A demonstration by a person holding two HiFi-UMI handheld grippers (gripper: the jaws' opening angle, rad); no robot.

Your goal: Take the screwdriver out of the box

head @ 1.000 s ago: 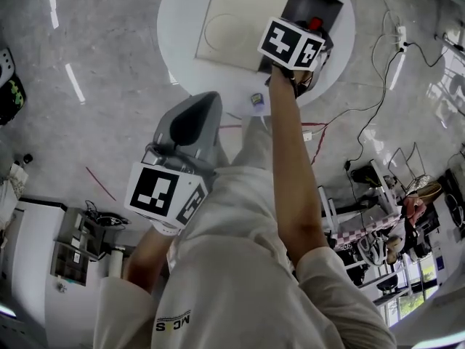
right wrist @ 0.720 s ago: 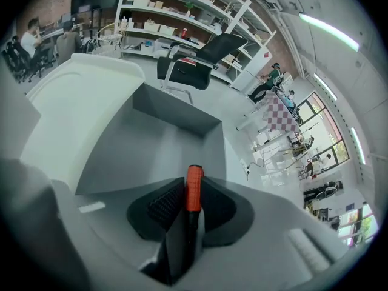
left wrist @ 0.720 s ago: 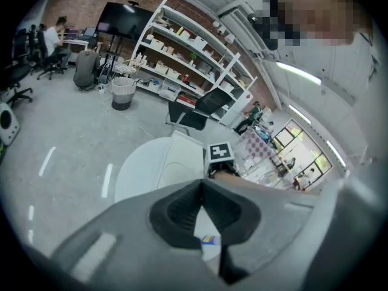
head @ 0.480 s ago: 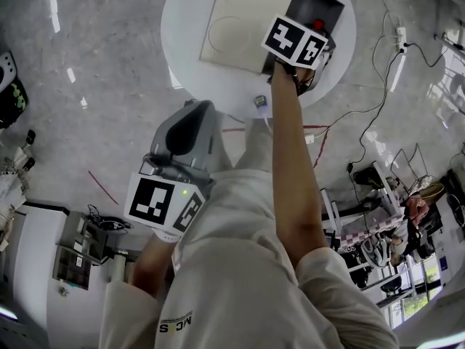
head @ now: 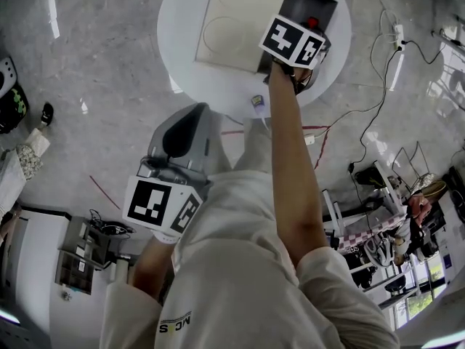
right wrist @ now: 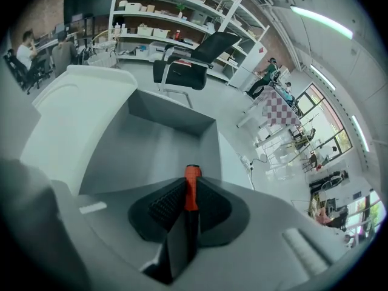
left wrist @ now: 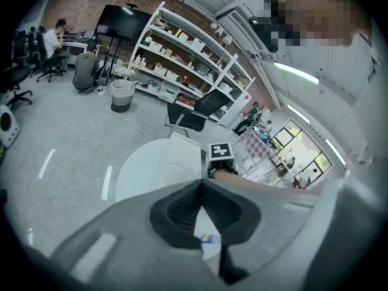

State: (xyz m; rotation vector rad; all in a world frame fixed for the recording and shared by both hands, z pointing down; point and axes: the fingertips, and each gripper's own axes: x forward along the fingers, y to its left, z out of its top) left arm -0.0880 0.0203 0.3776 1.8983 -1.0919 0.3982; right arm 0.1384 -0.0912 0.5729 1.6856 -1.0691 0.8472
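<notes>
Round white table (head: pixel 211 86) holds the box (right wrist: pixel 173 117), where the right gripper (right wrist: pixel 191 194), jaws just closing, pinches the screwdriver (right wrist: pixel 192 176), not yet lifted out; left gripper (left wrist: pixel 202 185) hangs pressed together, empty.

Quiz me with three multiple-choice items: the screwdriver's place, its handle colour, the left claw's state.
1. Where is the screwdriver? A on the floor; B between the right claw jaws; C on a shelf.
2. Its handle tip is: A blue; B green; C red-orange.
3. The left claw is: A shut, empty; B wide open; C gripping the screwdriver.
Answers: B, the right claw's jaws, just closing, pinch it, with the box behind; C, the right gripper view shows it; A, its jaws meet on nothing.
</notes>
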